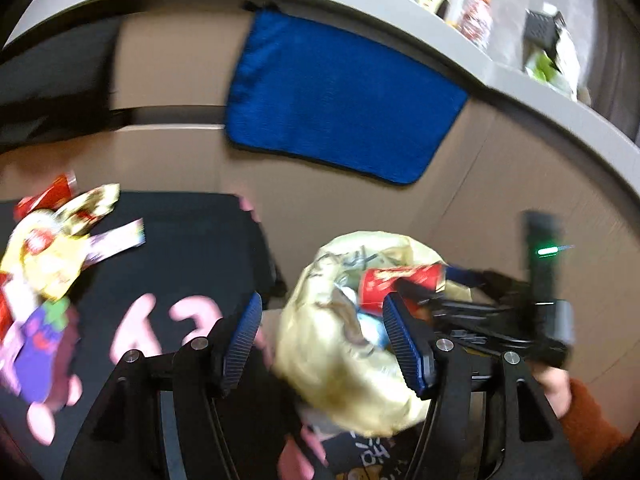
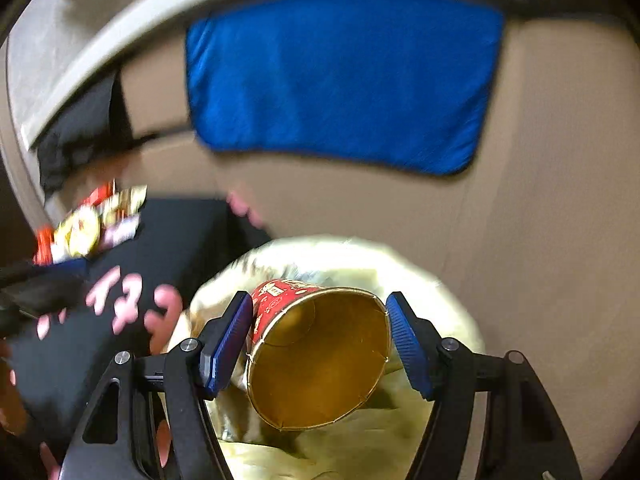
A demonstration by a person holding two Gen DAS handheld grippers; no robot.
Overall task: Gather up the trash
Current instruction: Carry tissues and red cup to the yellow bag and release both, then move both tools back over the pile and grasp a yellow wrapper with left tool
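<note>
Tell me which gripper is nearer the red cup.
Right. The right gripper has the red cup between its fingers over the yellow bag; the left gripper hovers open just beside it.

A black cloth with pink lettering [image 1: 168, 280] fills the lower left of the left wrist frame. Crumpled snack wrappers [image 1: 60, 248] lie on it at the far left, and a pale yellow bag [image 1: 340, 360] sits at its right edge, lower centre.
</note>
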